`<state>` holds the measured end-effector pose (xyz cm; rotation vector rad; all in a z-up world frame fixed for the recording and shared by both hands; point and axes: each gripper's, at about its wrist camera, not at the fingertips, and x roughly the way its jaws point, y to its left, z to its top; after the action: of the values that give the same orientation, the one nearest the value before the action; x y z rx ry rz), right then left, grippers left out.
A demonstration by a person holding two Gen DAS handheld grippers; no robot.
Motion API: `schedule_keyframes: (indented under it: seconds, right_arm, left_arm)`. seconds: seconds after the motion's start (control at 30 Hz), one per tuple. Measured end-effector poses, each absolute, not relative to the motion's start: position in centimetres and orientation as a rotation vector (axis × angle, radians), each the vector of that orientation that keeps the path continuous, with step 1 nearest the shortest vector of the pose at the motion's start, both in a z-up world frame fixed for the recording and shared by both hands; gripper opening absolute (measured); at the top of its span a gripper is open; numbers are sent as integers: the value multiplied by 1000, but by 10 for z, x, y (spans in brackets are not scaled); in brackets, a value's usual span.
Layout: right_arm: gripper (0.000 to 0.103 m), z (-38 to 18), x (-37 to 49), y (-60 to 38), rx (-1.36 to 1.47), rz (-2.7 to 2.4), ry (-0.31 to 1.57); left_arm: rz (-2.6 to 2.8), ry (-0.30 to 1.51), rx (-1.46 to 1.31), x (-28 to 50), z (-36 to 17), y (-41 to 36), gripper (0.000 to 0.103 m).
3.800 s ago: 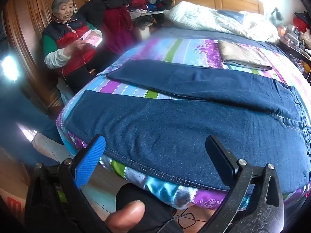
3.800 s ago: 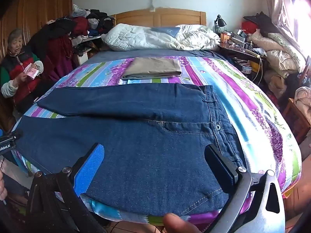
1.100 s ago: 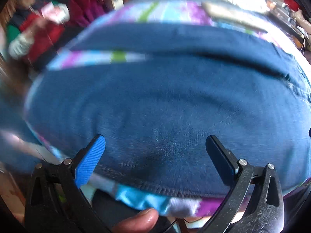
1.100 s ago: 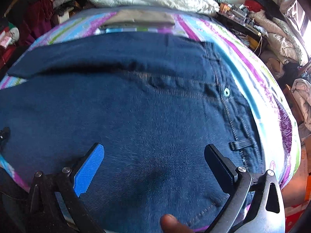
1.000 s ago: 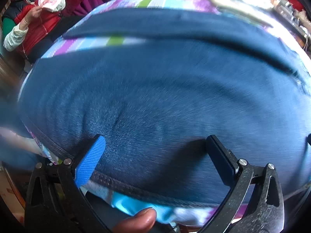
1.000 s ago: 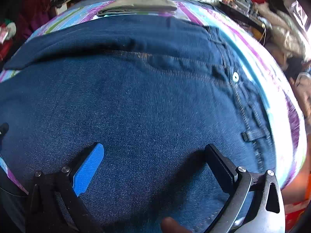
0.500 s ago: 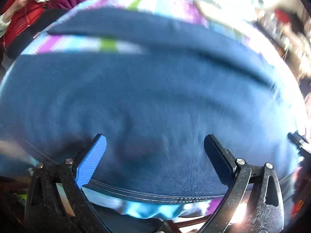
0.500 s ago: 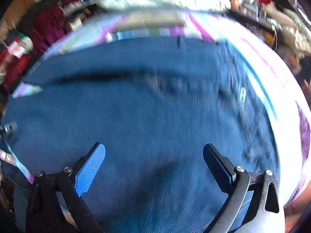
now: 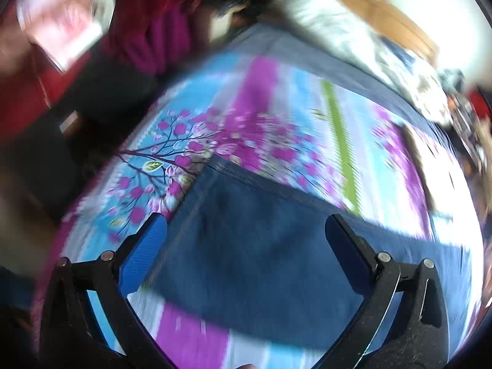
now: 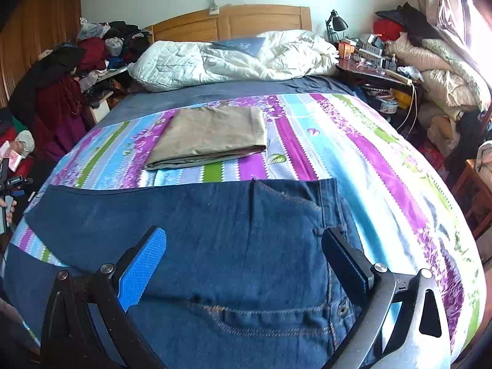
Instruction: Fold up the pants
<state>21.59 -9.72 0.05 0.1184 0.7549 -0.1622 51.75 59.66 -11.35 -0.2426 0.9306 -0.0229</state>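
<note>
Item: dark blue denim pants (image 10: 215, 246), lying flat across the near half of the striped floral bedspread (image 10: 384, 184), long axis running left to right, waistband and button toward the right edge, legs trailing off to the left, the far leg splaying away from the near one. Right gripper (image 10: 243, 261) is hovering directly over the hip and pocket area, jaws standing wide apart and holding nothing, so it is sitting nearer the waist end. Left gripper (image 9: 246, 246), seen through heavy motion blur, is pointing at a leg hem (image 9: 221, 166) lying just ahead of its fingertips; jaws likewise spread, gripping nothing, so it is sitting nearer the cuff end. Folded tan garment (image 10: 209, 135) is resting beyond the pants, well clear of them. Judgement: no fold is showing yet, and each gripper is facing its own end of the garment.
</note>
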Motion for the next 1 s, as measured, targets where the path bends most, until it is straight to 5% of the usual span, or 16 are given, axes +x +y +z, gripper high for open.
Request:
schedule_keyframes:
  seconds: [0.5, 0.57, 0.6, 0.63, 1.0]
  right_arm:
    - [102, -37, 290, -128, 61, -276, 800]
    - [99, -41, 291, -132, 55, -283, 800]
    - [97, -43, 291, -136, 55, -289, 805]
    - [96, -44, 291, -141, 55, -294, 807]
    - [95, -68, 318, -226, 94, -232, 897]
  left_arm:
    - [59, 1025, -191, 607, -193, 600, 102]
    - [37, 996, -173, 604, -191, 596, 86]
    - [3, 974, -173, 602, -188, 597, 46]
    - [-19, 966, -176, 604, -185, 596, 28]
    - [18, 838, -184, 562, -157, 595, 20]
